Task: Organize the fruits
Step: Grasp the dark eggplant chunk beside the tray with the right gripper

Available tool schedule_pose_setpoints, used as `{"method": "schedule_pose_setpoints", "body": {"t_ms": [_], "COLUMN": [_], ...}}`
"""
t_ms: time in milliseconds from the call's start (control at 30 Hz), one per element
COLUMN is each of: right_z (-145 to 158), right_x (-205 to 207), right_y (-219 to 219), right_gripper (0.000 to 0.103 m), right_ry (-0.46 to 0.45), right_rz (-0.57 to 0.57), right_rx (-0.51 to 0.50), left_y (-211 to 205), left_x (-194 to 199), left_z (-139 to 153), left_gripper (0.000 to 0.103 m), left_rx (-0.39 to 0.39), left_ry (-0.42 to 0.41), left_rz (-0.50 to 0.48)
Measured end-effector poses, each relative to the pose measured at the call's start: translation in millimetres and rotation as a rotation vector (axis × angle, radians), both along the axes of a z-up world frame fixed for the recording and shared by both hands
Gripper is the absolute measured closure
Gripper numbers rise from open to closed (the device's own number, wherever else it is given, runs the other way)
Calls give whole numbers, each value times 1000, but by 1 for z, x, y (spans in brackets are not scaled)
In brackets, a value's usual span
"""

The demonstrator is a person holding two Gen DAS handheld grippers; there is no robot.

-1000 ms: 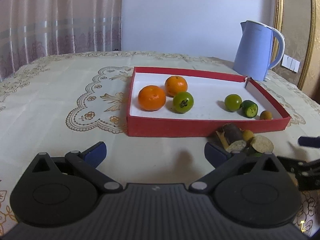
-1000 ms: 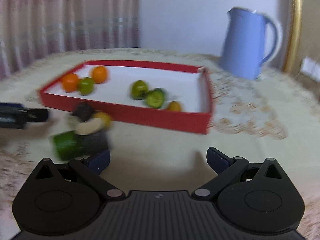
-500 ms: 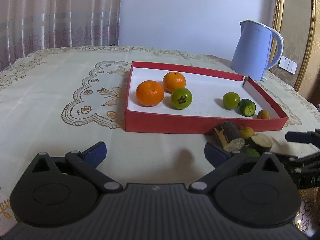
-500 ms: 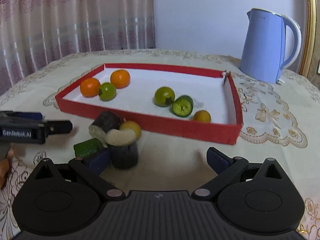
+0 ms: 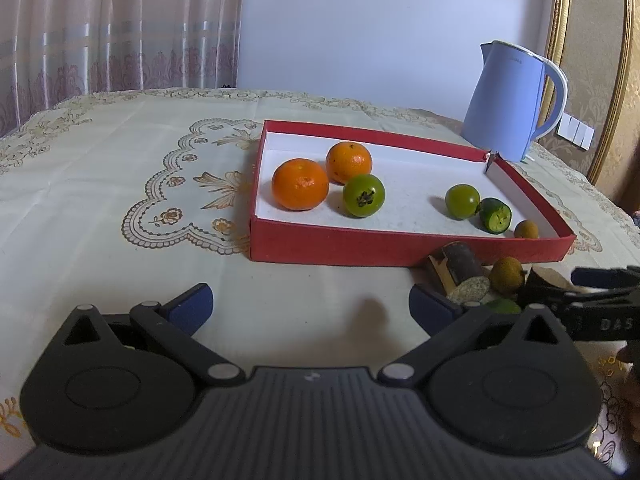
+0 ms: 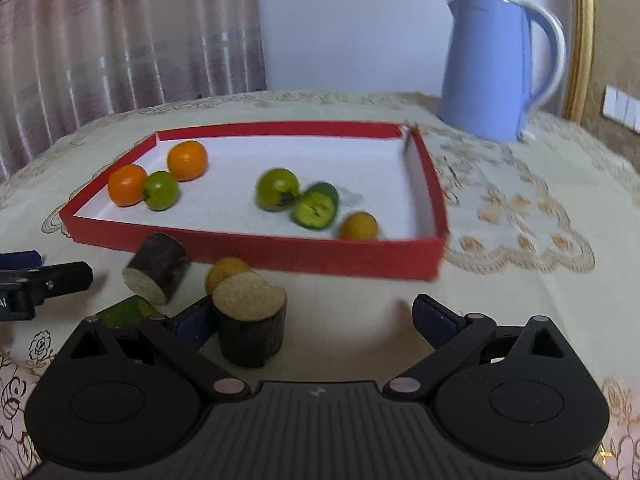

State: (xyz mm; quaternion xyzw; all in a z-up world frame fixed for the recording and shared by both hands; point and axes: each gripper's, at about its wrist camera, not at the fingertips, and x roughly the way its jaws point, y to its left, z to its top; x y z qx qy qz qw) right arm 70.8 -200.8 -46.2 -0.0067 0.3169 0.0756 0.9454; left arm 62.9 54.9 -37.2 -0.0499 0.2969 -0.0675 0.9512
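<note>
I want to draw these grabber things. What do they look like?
Both the left gripper and the right gripper look alike: a black ribbed body, two round black discs, silver pins, black link arms and dark blue fingertips. One side carries white lettering. No cables or sleeves show.

The tablecloth-covered table [image 5: 100, 208] bears a red tray [image 5: 360, 246], kettle [image 5: 508, 100] and cut fruit pieces [image 6: 248, 320].

pink curtains [image 5: 100, 28], pale wall [image 5: 360, 20], embroidered tablecloth [image 5: 120, 184], gold trim [image 5: 560, 20]
</note>
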Motion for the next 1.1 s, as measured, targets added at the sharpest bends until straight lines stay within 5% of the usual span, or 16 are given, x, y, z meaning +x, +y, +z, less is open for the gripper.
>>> {"method": "schedule_pose_setpoints", "body": {"t_ms": [200, 367, 533, 633, 700, 833, 900, 1100], "right_z": [-3, -2, -2, -2, -1, -1, 0, 1], "right_x": [-2, -7, -7, -7, -8, -8, -9, -11], "right_y": [-3, 11, 12, 8, 7, 6, 6, -4], "right_gripper": [1, 1, 2, 16, 35, 48, 62, 69], "right_ry": [9, -71, -70, -62, -66, -62, -63, -62], "right_rz": [11, 39, 47, 72, 93, 128, 132, 81], "right_rx": [-49, -171, -170, -121, -96, -62, -53, -6], "left_y": [0, 0, -1, -1, -1, -1, -2, -4], "left_x": [0, 1, 1, 2, 1, 1, 1, -4], "left_z": [0, -1, 0, 0, 0, 0, 0, 1], "left_gripper": [0, 0, 0, 0, 0, 0, 0, 0], "left_rx": [-1, 0, 3, 5, 4, 5, 6, 16], "left_ry": [-2, 3, 6, 9, 9, 10, 10, -8], "left_rz": [-4, -3, -2, -2, -2, -2, -1, -8]}}
